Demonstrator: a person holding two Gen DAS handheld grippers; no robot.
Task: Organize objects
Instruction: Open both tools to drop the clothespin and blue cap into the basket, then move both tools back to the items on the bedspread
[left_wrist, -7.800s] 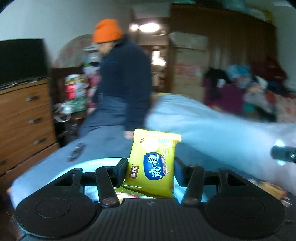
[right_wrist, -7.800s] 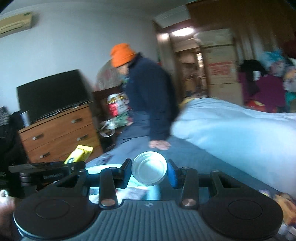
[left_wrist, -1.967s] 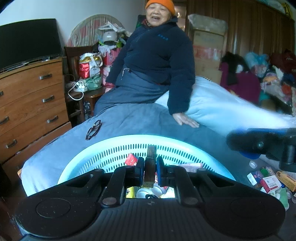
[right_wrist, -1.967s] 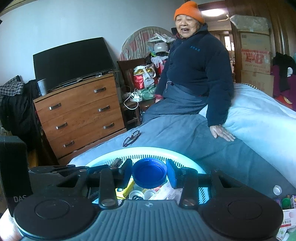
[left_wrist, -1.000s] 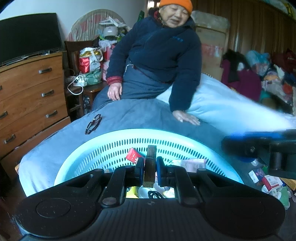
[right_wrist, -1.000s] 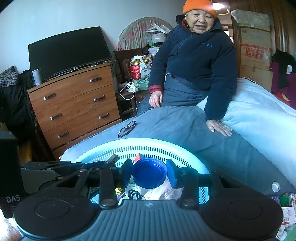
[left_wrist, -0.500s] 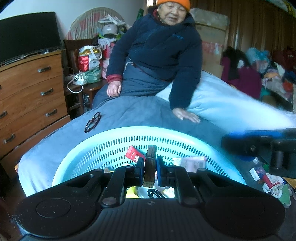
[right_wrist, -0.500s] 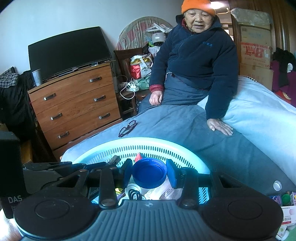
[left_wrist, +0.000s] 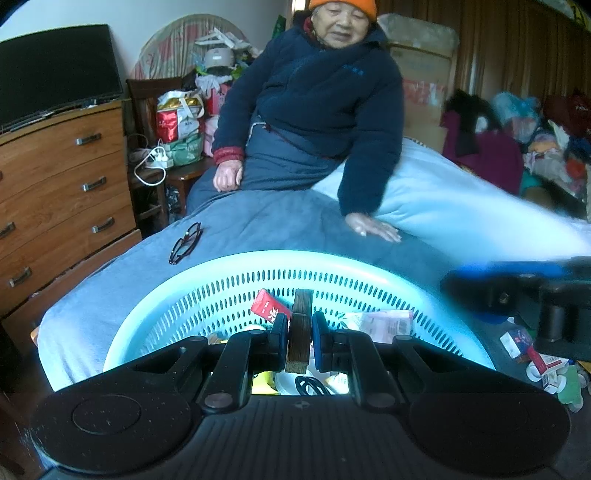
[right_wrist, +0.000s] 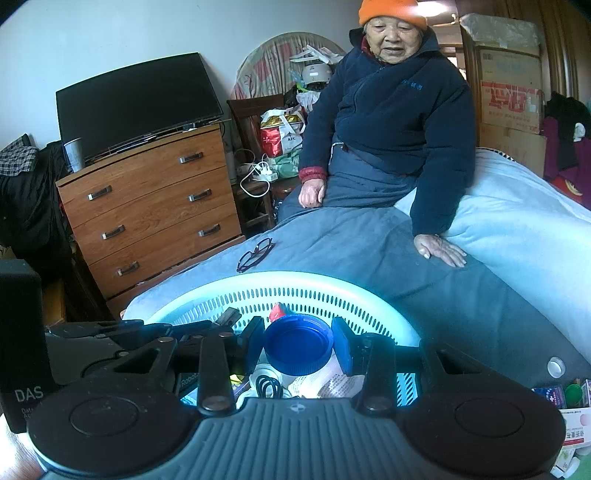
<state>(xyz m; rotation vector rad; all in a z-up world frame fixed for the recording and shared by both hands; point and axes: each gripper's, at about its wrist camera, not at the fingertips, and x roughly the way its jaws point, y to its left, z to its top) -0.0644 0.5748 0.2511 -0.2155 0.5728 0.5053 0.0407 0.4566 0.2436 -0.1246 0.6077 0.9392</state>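
A pale blue perforated basket (left_wrist: 369, 264) (right_wrist: 373, 295) lies on the bed just ahead of both grippers. My left gripper (left_wrist: 300, 330) is shut on a thin dark brown wooden piece (left_wrist: 301, 325), held upright over the basket. My right gripper (right_wrist: 298, 341) is shut on a blue-capped container (right_wrist: 298, 343), also above the basket. Inside lie a red packet (left_wrist: 267, 308), a pink-white packet (left_wrist: 384, 319), a black cable (left_wrist: 310, 386) and white items. The right gripper shows blurred at the right edge of the left wrist view.
A person in an orange hat and dark jacket (left_wrist: 325, 107) sits on the bed, one hand (left_wrist: 373, 227) flat on the grey blanket. Glasses (left_wrist: 184, 243) lie left of the basket. A wooden dresser (right_wrist: 147, 206) with a TV stands left. Small boxes and bottles (left_wrist: 543, 365) litter the bed at right.
Since 7.8 s ago the left gripper swapped a yellow packet for the wooden piece, the right a metal tin for the blue-capped container. Over the last second both edged closer over the basket.
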